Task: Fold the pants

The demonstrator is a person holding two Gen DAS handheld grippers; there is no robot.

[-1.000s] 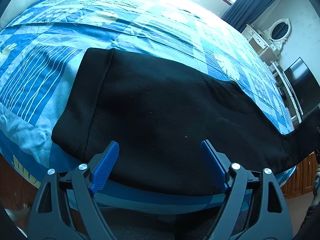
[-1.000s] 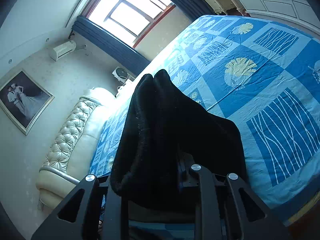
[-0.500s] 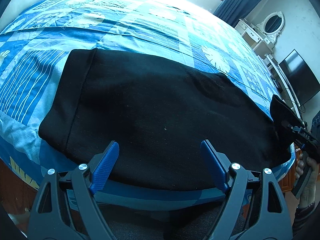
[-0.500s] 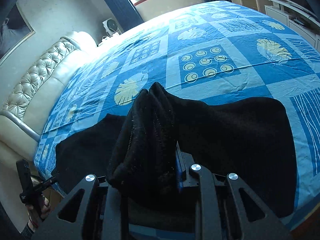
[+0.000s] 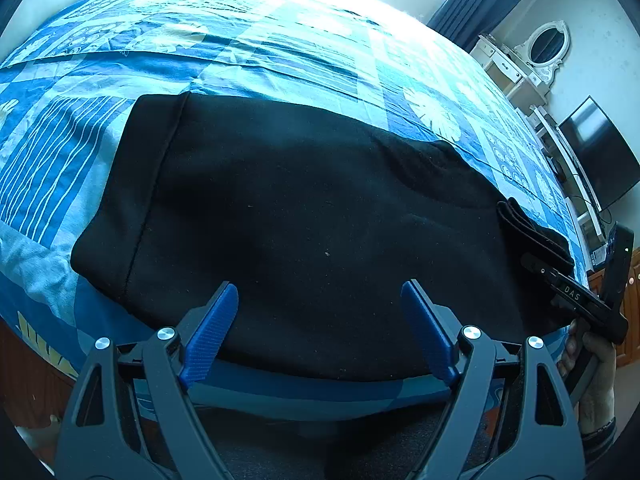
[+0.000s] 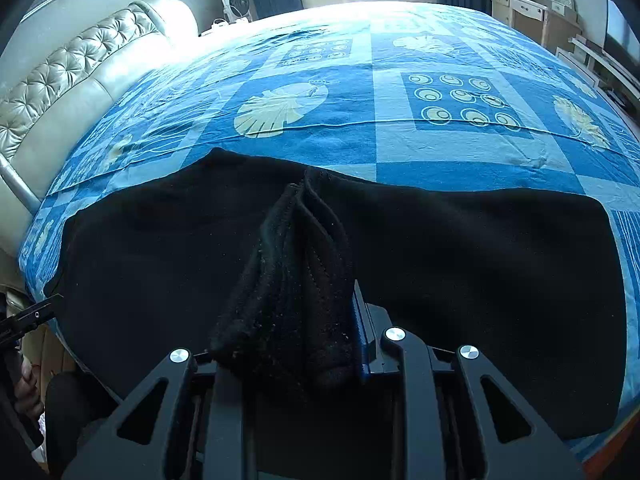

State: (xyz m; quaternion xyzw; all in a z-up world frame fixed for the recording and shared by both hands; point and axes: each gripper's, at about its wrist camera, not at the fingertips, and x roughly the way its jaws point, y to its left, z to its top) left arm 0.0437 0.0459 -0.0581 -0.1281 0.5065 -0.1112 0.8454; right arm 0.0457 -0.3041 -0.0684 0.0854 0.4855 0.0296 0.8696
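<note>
Black pants lie flat across the near edge of a bed with a blue patterned cover. My left gripper is open and empty, its blue pads over the near edge of the pants. My right gripper is shut on the bunched leg ends of the pants and holds them over the flat pants. The right gripper also shows at the right of the left wrist view, holding the folded end above the pants.
A padded cream headboard is on the left of the right wrist view. A dresser with an oval mirror and a dark TV stand beyond the bed. The bed's wooden frame runs below the cover.
My right gripper has carried the leg ends over the bed and down toward the flat pants. The left gripper stayed open at the near edge.
</note>
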